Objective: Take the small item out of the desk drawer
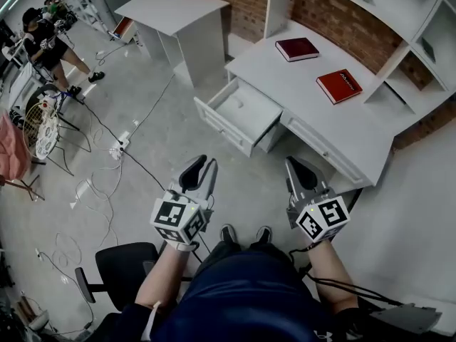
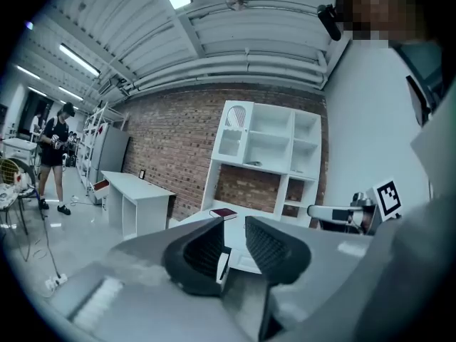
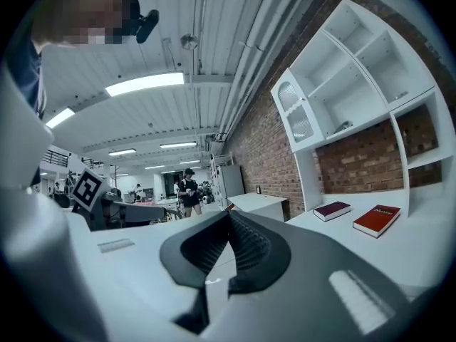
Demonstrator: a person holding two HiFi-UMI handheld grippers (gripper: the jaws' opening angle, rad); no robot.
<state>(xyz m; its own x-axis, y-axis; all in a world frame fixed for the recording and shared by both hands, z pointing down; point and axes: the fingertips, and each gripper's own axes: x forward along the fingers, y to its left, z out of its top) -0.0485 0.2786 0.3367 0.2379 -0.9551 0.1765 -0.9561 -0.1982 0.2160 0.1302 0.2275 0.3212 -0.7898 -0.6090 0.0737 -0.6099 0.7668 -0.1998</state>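
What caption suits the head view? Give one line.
Left gripper and right gripper hover before a white desk, its drawer open.

Navy top [image 1: 242,294]; black shoes [image 1: 229,234]; grey left gripper [image 1: 205,165], right gripper [image 1: 291,163].

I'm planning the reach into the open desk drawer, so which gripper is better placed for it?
Probably the left gripper: its jaws stand slightly apart and it sits nearer the front of the open drawer. The right gripper has its jaws together. The drawer looks empty from the head view.
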